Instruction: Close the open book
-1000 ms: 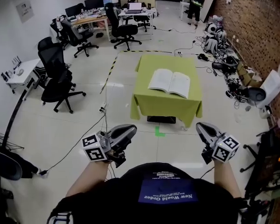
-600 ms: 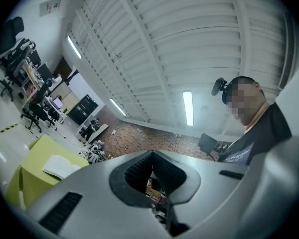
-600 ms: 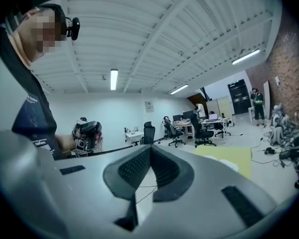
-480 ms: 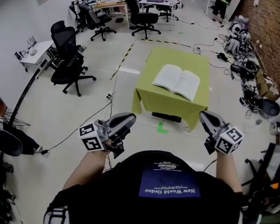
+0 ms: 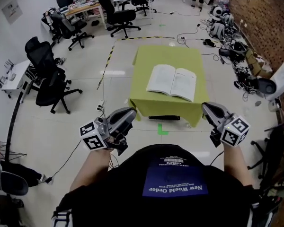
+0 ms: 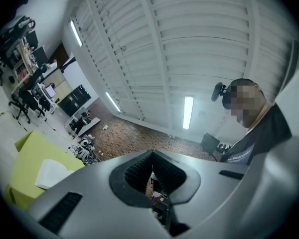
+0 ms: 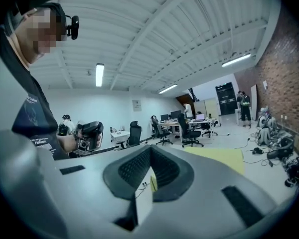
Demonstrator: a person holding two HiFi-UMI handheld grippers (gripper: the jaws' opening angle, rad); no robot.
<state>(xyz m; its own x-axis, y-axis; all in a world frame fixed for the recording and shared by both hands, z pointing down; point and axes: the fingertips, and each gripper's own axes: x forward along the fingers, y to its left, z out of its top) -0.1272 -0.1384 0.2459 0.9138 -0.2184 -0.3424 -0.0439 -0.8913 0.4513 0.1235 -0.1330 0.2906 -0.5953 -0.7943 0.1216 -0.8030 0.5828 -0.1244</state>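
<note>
The book (image 5: pixel 172 82) is seen open, untouched, well ahead of the left gripper (image 5: pixel 128 114) and right gripper (image 5: pixel 208 109), both closed, empty

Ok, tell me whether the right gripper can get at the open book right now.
Probably not yet. The right gripper, jaws shut, hangs short of the near edge of the green table, with the open book lying mid-table beyond it. Nothing stands between them, so a step closer should do.
</note>
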